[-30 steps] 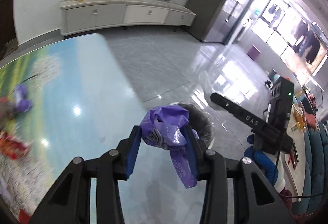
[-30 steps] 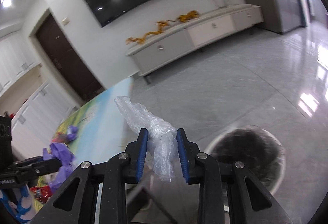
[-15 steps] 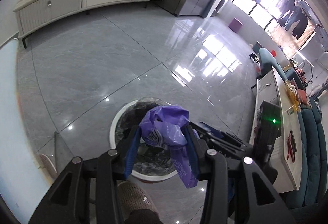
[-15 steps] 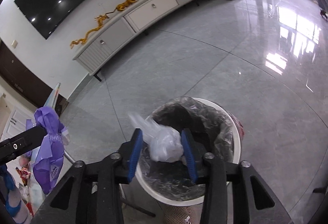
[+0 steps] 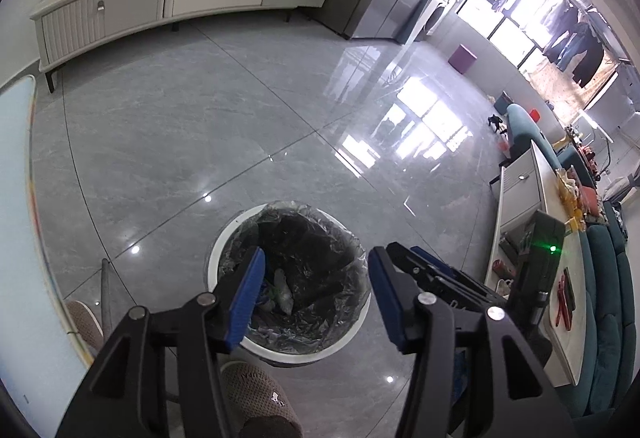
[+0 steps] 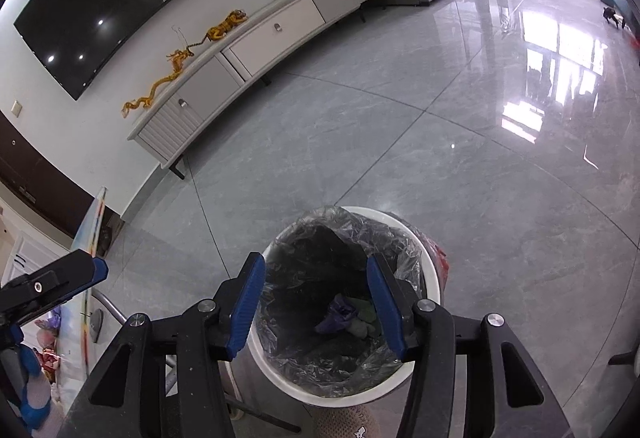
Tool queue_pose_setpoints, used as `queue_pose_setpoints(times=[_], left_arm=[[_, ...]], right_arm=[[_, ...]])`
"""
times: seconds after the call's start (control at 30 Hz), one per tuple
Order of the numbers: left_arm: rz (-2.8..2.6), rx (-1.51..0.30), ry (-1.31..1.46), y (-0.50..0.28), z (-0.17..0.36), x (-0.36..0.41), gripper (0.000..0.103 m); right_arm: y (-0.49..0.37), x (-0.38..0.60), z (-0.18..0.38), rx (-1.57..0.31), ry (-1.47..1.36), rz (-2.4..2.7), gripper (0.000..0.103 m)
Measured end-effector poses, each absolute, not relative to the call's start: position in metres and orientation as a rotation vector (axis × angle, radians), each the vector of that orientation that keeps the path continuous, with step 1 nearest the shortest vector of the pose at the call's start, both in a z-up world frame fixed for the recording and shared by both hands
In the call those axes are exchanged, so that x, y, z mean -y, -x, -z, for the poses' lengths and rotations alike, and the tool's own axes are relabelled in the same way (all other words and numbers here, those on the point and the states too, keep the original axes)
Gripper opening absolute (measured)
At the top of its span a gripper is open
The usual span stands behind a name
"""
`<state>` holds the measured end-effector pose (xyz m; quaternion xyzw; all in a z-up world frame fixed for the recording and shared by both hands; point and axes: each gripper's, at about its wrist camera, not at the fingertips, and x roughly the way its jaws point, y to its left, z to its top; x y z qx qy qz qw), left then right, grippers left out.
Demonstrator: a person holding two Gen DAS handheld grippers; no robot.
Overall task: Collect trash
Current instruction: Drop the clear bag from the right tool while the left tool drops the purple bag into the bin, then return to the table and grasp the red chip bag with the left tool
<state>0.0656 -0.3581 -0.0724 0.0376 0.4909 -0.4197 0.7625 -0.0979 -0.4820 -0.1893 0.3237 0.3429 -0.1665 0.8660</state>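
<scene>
A white round trash bin (image 5: 224, 244) with a dark plastic liner stands on the grey floor, right below both grippers. It also shows in the right wrist view (image 6: 424, 258). My left gripper (image 5: 316, 266) is open and empty above the bin. My right gripper (image 6: 316, 270) is open and empty above it too. A purple wrapper (image 6: 338, 314) and a clear plastic bag (image 6: 360, 328) lie inside the bin. The clear bag shows in the left wrist view (image 5: 284, 288). The right gripper's body (image 5: 460, 282) is beside the left one.
The table edge (image 5: 24, 197) with its colourful cloth is at the left; more trash (image 6: 48, 358) lies on it. A person's slipper (image 5: 256, 390) is beside the bin. A white TV cabinet (image 6: 256, 45) stands along the far wall. A low table (image 5: 556, 278) and teal sofa are at the right.
Both grippers have opened over the bin. The purple wrapper and the clear bag have dropped from them into the bin.
</scene>
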Motion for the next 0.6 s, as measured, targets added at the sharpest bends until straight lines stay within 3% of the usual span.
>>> queue_pose_setpoints(times=[0.6], left_arm=[[0.797,-0.779,-0.060,-0.001,-0.014,0.227,0.052]], right_arm=[[0.123,0.392,0.058,-0.487,-0.425,0.284,0.054]])
